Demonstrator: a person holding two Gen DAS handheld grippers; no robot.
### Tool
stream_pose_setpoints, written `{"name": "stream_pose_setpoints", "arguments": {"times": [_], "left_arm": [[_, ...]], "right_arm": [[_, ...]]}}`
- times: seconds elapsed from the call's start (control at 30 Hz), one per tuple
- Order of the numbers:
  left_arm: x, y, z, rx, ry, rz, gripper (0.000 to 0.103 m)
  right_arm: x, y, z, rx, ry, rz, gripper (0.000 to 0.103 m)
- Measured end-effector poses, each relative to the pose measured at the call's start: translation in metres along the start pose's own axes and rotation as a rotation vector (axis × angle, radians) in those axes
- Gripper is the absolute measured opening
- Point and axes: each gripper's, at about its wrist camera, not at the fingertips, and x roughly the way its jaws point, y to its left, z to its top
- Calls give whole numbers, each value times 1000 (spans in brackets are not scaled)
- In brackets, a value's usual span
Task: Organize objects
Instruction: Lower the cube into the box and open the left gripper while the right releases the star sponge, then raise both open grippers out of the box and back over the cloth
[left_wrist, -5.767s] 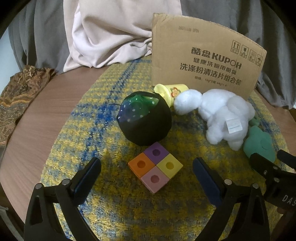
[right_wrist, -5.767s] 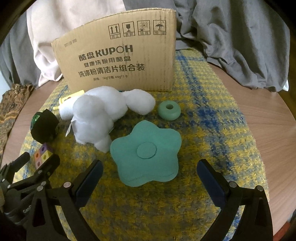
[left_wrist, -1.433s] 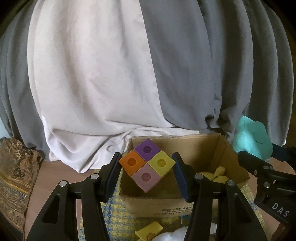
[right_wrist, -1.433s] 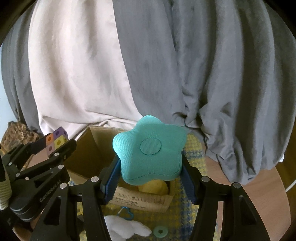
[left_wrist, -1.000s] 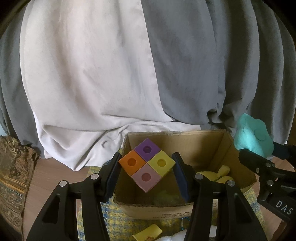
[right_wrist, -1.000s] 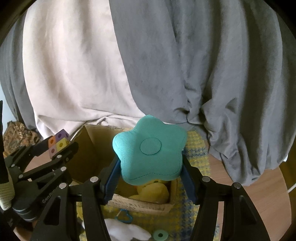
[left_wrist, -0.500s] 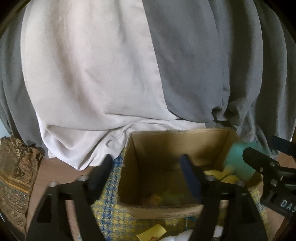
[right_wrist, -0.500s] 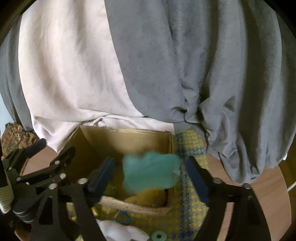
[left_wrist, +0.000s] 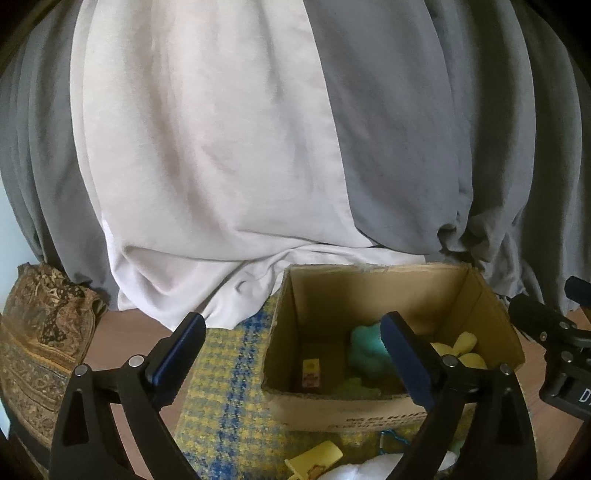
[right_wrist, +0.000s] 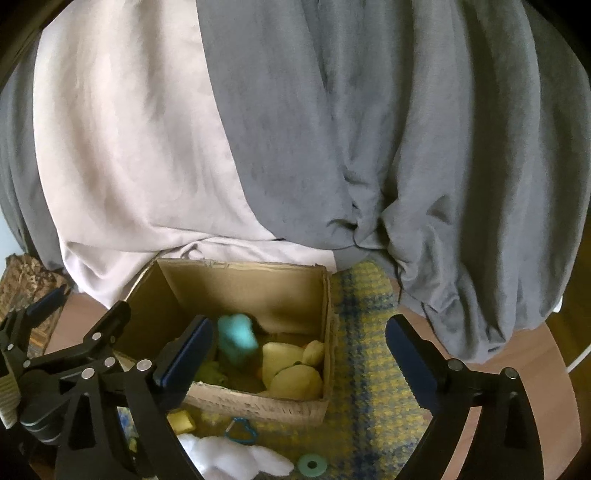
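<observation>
An open cardboard box (left_wrist: 369, 410) stands on a yellow and blue woven mat (left_wrist: 221, 398). Inside it lie the teal star cushion (left_wrist: 365, 347), the coloured block toy (left_wrist: 311, 373) on its side and yellow plush pieces (left_wrist: 461, 349). My left gripper (left_wrist: 295, 350) is open and empty above the box's near left side. In the right wrist view my right gripper (right_wrist: 295, 350) is open and empty above the box (right_wrist: 258, 406), with the teal cushion (right_wrist: 236, 338) and yellow plush (right_wrist: 291, 369) below it.
In front of the box lie a white plush toy (right_wrist: 229, 458), a blue heart-shaped clip (right_wrist: 242, 434), a teal ring (right_wrist: 312, 464) and a yellow toy (left_wrist: 317, 461). Grey and white drapes (left_wrist: 258, 147) hang behind. A patterned cloth (left_wrist: 37, 332) lies at the left on the wooden table (right_wrist: 546, 387).
Both grippers opened above the box. The block toy and the teal cushion dropped out of them and now lie inside the box.
</observation>
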Motion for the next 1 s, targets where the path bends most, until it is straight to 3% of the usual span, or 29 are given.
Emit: {"name": "stream_pose_setpoints", "arguments": {"times": [0.47,1.0], "left_arm": [[-29,10,-16,-31,-12,-7,102],[-61,28,-55,-42,-20,39,103]], "right_arm": [[-29,-5,-18,40,-26,26,95],[-51,5,-56,36,-28,56,96]]}}
